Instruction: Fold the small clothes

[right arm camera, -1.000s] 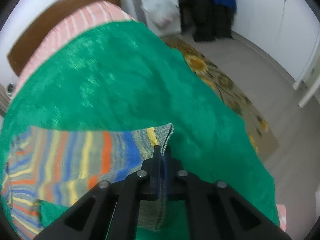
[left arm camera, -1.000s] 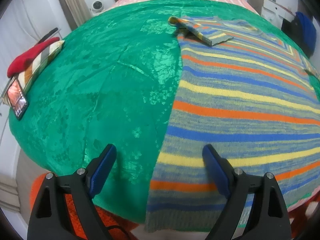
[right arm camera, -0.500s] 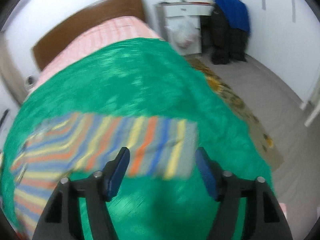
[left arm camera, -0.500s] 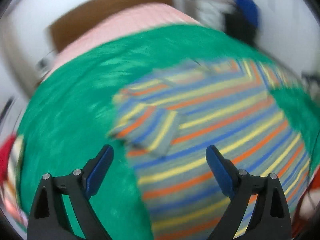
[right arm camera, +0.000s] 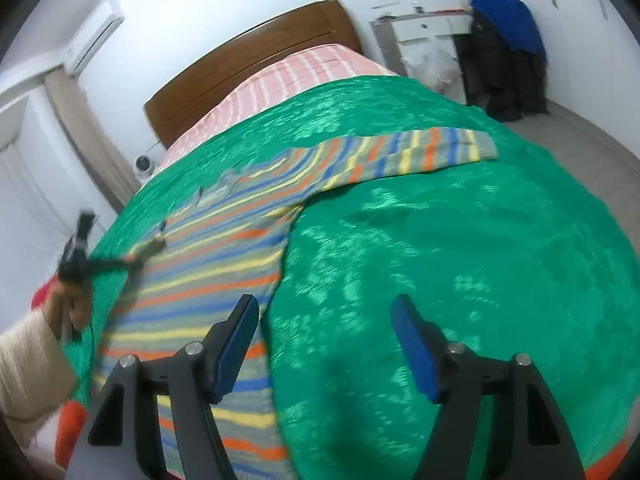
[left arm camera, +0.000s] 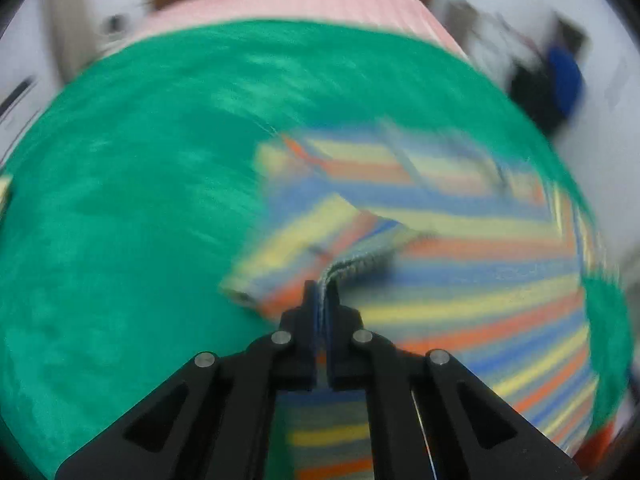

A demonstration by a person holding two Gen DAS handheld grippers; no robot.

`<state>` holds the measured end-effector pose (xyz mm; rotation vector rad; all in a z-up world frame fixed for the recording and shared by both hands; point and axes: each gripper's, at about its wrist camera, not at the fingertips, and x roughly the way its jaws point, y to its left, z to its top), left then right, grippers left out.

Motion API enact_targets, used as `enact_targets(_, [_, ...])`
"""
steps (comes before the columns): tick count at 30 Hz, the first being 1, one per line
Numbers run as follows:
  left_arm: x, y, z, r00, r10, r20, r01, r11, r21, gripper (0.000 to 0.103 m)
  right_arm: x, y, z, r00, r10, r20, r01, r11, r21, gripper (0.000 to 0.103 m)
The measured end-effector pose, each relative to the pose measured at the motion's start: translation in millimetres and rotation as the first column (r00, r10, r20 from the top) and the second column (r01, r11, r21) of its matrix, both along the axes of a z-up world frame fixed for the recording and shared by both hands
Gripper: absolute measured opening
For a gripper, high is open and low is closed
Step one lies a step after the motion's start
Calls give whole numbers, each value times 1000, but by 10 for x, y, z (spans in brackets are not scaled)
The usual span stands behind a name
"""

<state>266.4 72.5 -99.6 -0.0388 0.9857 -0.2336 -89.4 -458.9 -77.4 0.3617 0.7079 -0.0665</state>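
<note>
The biggest risk I saw was the cuff slipping out of my left tongs (left arm camera: 323, 294). They were pinched tight on only the ribbed edge of the sleeve (left arm camera: 304, 248), a thin bite of knit, and the left view was smeared with motion, so a fast swing could have tugged it free mid-fold. I also judged that pulling the sleeve too hard might drag the whole striped sweater (right arm camera: 224, 248) across the slick green bedspread (right arm camera: 460, 260) and skew what was already flat. A third worry: the sleeve could land bunched or twisted instead of lying square over the body, since nothing was pinning the sweater down.

My right tongs (right arm camera: 326, 350) were spread wide and held nothing. They hovered above the bedspread near the foot of the bed, with the sweater's right side edge passing just by the left blade; whether that blade touched the knit I could not tell. The other sleeve (right arm camera: 432, 150) lay stretched out flat on the bedspread, well apart from the right tongs, toward the far side of the bed. The sweater's body lay spread on the bed, directly ahead of and beneath my left tongs, with the gripped sleeve lifted over it.
</note>
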Motion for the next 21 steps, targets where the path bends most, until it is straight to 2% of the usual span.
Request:
enact_targets(1, [58, 324, 125, 994, 112, 13, -111, 993, -50, 1, 24, 51, 19, 1000, 13, 8, -13, 999, -36, 68])
enact_targets(3, [164, 782, 213, 963, 268, 23, -266, 961, -82, 1, 68, 86, 23, 999, 34, 7, -34, 998, -52, 68])
enact_targets(4, [196, 1092, 239, 928, 372, 26, -369, 926, -74, 1, 94, 99, 9, 999, 41, 7, -41, 998, -49, 68])
enact_targets(6, [229, 1428, 206, 879, 477, 21, -476, 879, -37, 1, 114, 135, -45, 999, 45, -4, -45, 998, -39, 68])
enact_targets(8, [279, 1690, 103, 834, 551, 25, -552, 833, 43, 0, 156, 137, -117, 999, 45, -23, -46, 998, -30, 68])
enact_targets(11, [278, 1914, -72, 800, 599, 21, -596, 793, 127, 0, 166, 151, -215, 998, 43, -50, -44, 999, -26, 68])
enact_targets(14, [208, 2051, -182, 765, 644, 17, -640, 758, 127, 0, 167, 144, -261, 997, 33, -70, -35, 999, -26, 68])
enact_targets(16, [115, 2087, -278, 754, 657, -2, -653, 749, 109, 0, 154, 138, -263, 997, 24, -76, -27, 999, -27, 68])
enact_targets(21, [86, 2094, -552, 746, 663, -61, -654, 746, 125, 0, 197, 150, -319, 994, 30, -101, -35, 998, -47, 68])
